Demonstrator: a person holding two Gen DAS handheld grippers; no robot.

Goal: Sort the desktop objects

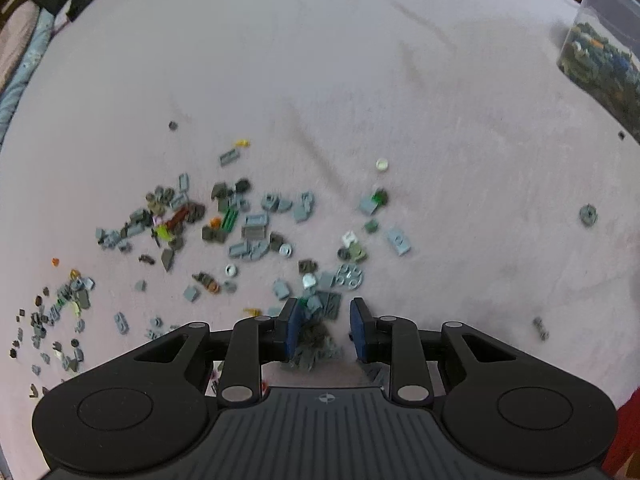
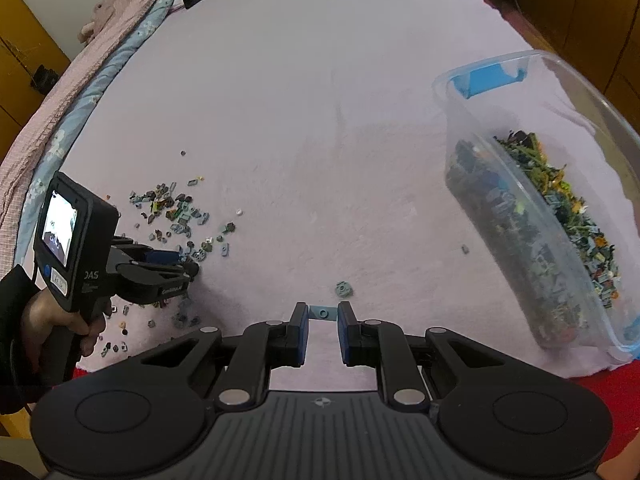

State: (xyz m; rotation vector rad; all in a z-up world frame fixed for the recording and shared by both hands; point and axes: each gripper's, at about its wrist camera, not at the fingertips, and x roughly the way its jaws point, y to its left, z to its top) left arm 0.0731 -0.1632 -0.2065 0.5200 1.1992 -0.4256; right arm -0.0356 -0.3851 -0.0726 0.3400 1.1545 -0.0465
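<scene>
While the clear plastic bin (image 2: 536,216) at right of the right wrist view already holds a deep layer of toy bricks, a scatter of small bricks (image 1: 240,224) lies on the pink blanket (image 1: 320,60), so sorting looks partway. Right gripper (image 2: 323,316) pinches a light blue plate (image 2: 322,313); left gripper (image 1: 325,320) hangs spread over a grey heap (image 1: 316,344), holding nothing.

Bin (image 1: 608,28) cut off; bricks (image 1: 240,232) blurred

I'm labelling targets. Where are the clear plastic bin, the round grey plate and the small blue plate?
clear plastic bin (image 2: 450,92), right wrist view, near rim
round grey plate (image 2: 343,289), right wrist view, centre
small blue plate (image 2: 322,313), right wrist view, studded top
</scene>
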